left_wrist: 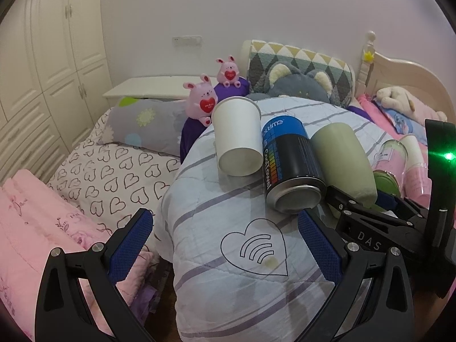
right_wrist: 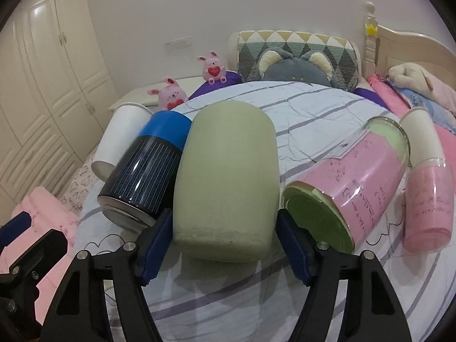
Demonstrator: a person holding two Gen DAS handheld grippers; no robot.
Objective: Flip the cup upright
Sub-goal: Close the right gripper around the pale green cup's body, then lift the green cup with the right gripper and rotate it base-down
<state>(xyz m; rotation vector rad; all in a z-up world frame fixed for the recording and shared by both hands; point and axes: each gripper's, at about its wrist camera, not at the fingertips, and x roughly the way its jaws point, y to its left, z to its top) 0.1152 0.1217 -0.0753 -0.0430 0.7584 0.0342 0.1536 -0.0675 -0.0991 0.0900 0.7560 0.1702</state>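
Note:
A pale green cup point(right_wrist: 226, 182) lies on its side on the striped quilt point(right_wrist: 313, 108), its base toward me. My right gripper point(right_wrist: 223, 242) has a blue pad on each side of the cup's base, touching or nearly so; I cannot tell if it grips. The same cup point(left_wrist: 342, 161) shows in the left wrist view, with the right gripper point(left_wrist: 356, 202) at its base. My left gripper point(left_wrist: 225, 233) is open and empty, near the quilt's front, short of a white paper cup point(left_wrist: 238, 136) lying on its side.
A blue-black can point(right_wrist: 145, 176) lies left of the green cup, against the white paper cup point(right_wrist: 119, 139). A glass with pink paper point(right_wrist: 347, 185) and another pink glass point(right_wrist: 430, 205) lie to the right. Plush toys and pillows sit behind; the quilt drops off at left.

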